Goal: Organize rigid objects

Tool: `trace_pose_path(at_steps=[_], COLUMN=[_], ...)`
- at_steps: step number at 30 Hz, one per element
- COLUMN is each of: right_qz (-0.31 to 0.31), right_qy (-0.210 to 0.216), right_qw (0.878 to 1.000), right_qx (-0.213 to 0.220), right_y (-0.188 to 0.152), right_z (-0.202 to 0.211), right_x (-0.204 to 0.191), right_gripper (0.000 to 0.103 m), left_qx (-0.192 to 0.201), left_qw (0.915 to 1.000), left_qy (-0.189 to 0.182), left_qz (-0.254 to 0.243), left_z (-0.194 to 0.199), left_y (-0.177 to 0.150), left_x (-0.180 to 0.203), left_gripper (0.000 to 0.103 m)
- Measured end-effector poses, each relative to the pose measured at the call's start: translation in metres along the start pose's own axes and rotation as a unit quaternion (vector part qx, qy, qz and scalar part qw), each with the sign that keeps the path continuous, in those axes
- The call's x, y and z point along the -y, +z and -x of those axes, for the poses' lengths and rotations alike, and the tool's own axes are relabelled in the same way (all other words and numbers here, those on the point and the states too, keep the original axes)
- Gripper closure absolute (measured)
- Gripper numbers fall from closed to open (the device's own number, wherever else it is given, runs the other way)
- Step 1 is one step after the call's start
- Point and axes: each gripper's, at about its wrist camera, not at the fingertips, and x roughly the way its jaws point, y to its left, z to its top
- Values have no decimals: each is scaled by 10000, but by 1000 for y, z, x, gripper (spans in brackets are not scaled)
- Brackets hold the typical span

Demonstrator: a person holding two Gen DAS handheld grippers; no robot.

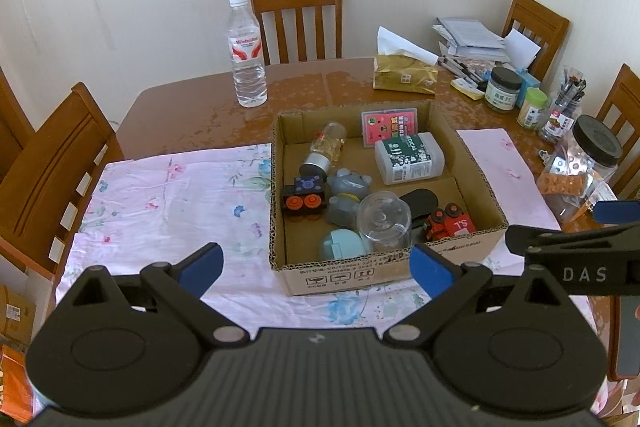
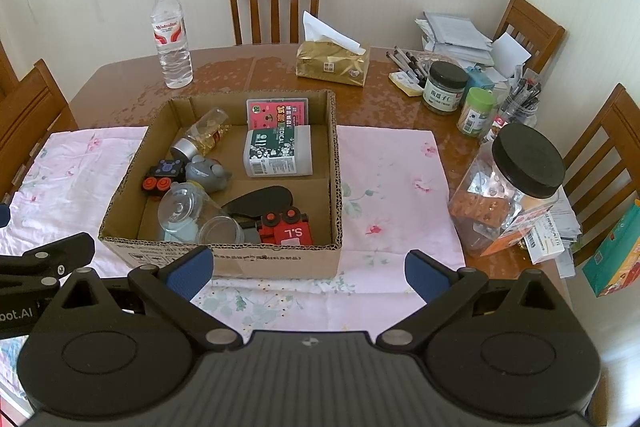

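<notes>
An open cardboard box point(image 1: 472, 143) point(image 2: 120, 195) sits on a pink floral cloth point(image 1: 168, 199) point(image 2: 400, 163). Inside lie a red toy train point(image 1: 452, 225) point(image 2: 286, 229), a black toy train point(image 1: 306, 197) point(image 2: 162, 177), a grey figure point(image 1: 346, 191) point(image 2: 208, 171), a clear glass point(image 1: 384, 221) point(image 2: 180, 209), a white medical box point(image 1: 408, 157) point(image 2: 278, 151), a pink case point(image 1: 390, 123) point(image 2: 276, 111) and a small gold-filled bottle point(image 1: 326, 151) point(image 2: 202, 135). My left gripper point(image 1: 316, 267) is open just before the box's near wall. My right gripper point(image 2: 308, 273) is open too, nothing between its fingers.
A water bottle point(image 1: 246, 51) point(image 2: 171, 37), a gold tissue pack point(image 1: 404, 75) point(image 2: 332, 63) and jars, pens and papers point(image 2: 460, 67) stand on the wooden table's far side. A black-lidded plastic jar point(image 2: 508, 187) stands right of the cloth. Wooden chairs point(image 1: 298, 15) surround the table.
</notes>
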Motion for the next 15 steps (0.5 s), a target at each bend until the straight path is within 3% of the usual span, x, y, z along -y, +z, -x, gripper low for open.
trace_pose_path(at_steps=[15], right_qz=[4], right_qy=[-10], right_qw=[10000], right_qx=[23], right_y=[0], right_z=[0], right_x=[-1], right_gripper=[0], left_qx=[-3], left_qw=[10000], left_qy=[37], left_qz=[1], left_z=[1], left_y=[1], left_x=[1], left_gripper=[4])
